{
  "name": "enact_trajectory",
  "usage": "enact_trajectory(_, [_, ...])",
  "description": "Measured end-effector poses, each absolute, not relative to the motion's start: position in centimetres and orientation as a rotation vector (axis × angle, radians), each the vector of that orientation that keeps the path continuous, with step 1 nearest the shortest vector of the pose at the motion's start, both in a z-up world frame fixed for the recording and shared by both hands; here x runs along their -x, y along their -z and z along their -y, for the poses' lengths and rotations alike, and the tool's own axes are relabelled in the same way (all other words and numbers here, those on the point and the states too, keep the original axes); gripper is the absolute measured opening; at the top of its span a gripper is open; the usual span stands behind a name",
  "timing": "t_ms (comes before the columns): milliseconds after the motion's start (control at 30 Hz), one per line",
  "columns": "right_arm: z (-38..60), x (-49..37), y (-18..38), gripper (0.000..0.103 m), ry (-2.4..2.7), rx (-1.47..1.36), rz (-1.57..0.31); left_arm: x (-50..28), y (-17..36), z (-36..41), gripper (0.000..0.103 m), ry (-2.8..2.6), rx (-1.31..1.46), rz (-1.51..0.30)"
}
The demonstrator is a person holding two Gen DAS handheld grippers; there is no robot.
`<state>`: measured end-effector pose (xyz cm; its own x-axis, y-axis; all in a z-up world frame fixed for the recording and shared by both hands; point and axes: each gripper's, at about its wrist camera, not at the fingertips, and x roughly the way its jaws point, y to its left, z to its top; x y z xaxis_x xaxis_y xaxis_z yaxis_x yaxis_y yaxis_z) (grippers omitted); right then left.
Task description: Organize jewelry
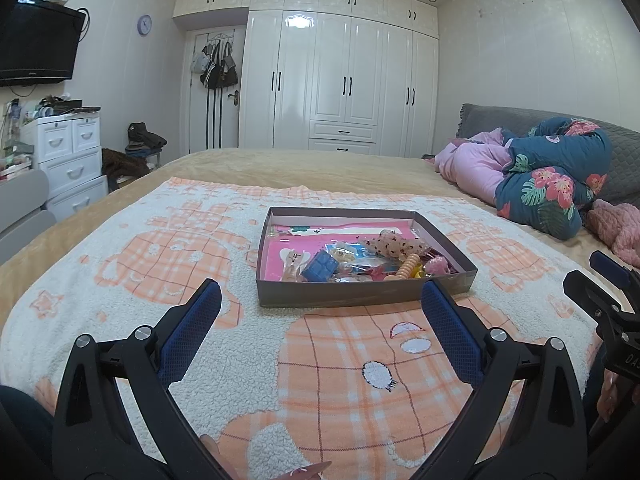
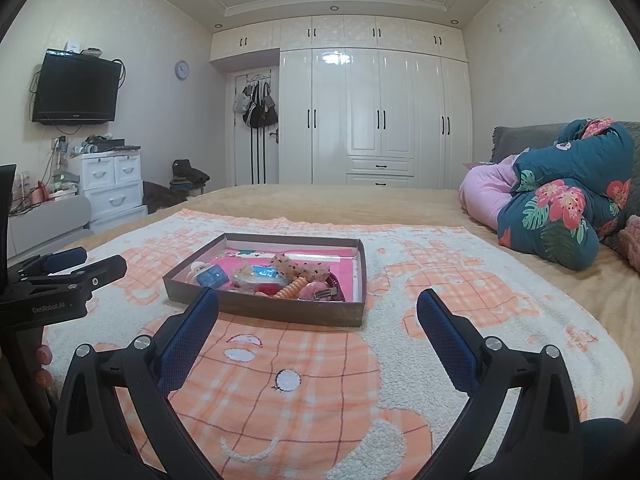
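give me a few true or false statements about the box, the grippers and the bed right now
1. Both grippers are open and hold nothing. True: the left gripper and the right gripper have their jaws spread wide over the blanket.
2. The box has a lid on it. False: it is open, with small accessories visible inside.
3. The orange spiral hair tie lies inside the box. True.
4. The box sits on a wooden table. False: it rests on the orange-and-white blanket on the bed.
5. The blue rectangular item lies on the blanket outside the box. False: it is in the box.
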<state>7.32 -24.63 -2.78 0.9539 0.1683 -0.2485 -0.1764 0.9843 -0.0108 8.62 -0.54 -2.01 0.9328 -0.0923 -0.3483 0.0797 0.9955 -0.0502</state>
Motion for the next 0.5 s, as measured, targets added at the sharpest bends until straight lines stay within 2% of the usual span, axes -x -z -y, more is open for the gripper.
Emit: enact_trajectory(500, [24.74,-7.33,2.75,0.097,-0.174,0.032,-0.248,-8.63,2.02,0.53,0.092,0.089,0.036,-0.358])
